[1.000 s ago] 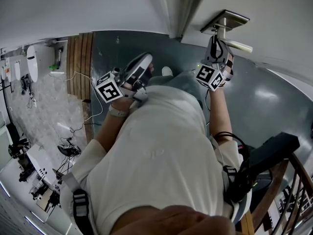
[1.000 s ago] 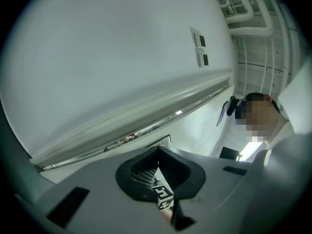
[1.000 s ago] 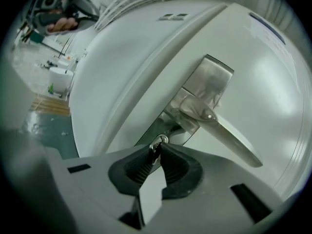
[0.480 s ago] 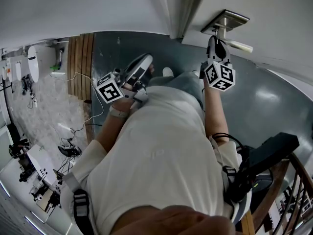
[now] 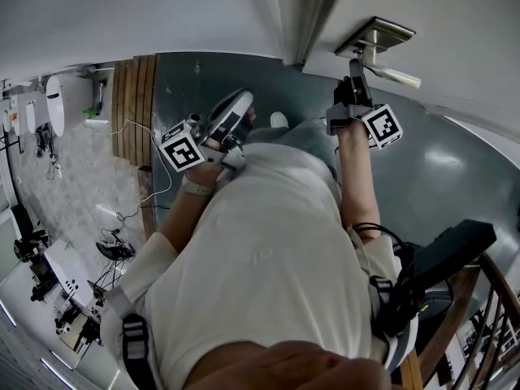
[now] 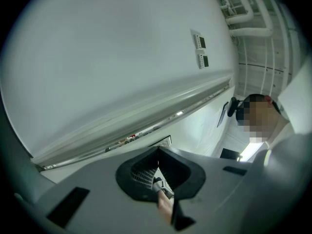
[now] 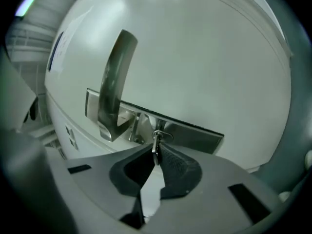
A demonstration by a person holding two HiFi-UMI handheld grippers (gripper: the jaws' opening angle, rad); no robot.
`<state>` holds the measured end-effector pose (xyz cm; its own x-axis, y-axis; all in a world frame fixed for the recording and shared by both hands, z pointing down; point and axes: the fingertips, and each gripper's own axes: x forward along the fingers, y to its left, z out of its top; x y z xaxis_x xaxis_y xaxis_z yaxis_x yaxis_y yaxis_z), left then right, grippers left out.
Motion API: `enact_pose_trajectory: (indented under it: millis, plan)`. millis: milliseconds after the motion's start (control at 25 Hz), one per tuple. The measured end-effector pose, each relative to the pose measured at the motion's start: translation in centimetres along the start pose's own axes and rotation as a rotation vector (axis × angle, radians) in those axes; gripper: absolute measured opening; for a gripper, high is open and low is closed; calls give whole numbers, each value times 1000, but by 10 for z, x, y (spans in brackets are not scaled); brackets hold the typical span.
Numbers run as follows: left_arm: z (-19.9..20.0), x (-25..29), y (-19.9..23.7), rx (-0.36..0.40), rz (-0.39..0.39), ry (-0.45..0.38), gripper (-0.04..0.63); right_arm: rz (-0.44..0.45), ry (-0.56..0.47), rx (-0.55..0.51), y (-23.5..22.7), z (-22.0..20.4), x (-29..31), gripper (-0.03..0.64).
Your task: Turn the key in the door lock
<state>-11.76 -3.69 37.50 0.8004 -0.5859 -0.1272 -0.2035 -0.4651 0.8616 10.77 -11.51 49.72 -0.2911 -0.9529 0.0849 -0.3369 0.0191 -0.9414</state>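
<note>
– Right gripper (image 7: pixel 157 157): what is it pinching?
– The key (image 7: pixel 155 143). Its jaws have just been closing, and the key's flat head stands edge-on between them, squeezed from both sides.
– Why take it by the head?
– For leverage, I'd judge. With the flat faces clamped, a roll of the wrist goes straight into the lock. It also faces the door (image 7: pixel 204 57) squarely, in line with the key, which suits turning.
– And where does the key sit?
– Its blade is in the keyhole of the metal lock plate (image 7: pixel 195 135), just beside the root of the handle (image 7: pixel 114 77), toward the door's edge by the frame (image 5: pixel 294 23). A small ring (image 7: pixel 165 136) hangs at the key's head, near the plate. Whether it touches the plate I cannot tell.
– The other hand?
– Left gripper (image 6: pixel 157 155) has its jaws pressed together with nothing between them. It is held well apart from the lock and faces a plain wall (image 6: pixel 97 57). I'd say it is simply out of the way, since one hand is enough here.
– Any containers?
– No box or bin shows. Only the lock holds anything, namely the key's blade. How far the turn has gone I cannot judge.
</note>
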Motion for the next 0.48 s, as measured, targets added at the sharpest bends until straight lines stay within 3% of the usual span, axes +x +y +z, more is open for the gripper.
enact_pose_trajectory:
  millis: [200,480]
  plan:
    - [0,0,0,-2,1,1,8,100,-17,218,2,0,1,40]
    - [-1,0,1,-4,0,4,9,156,-37,443,-1,-2,0,41]
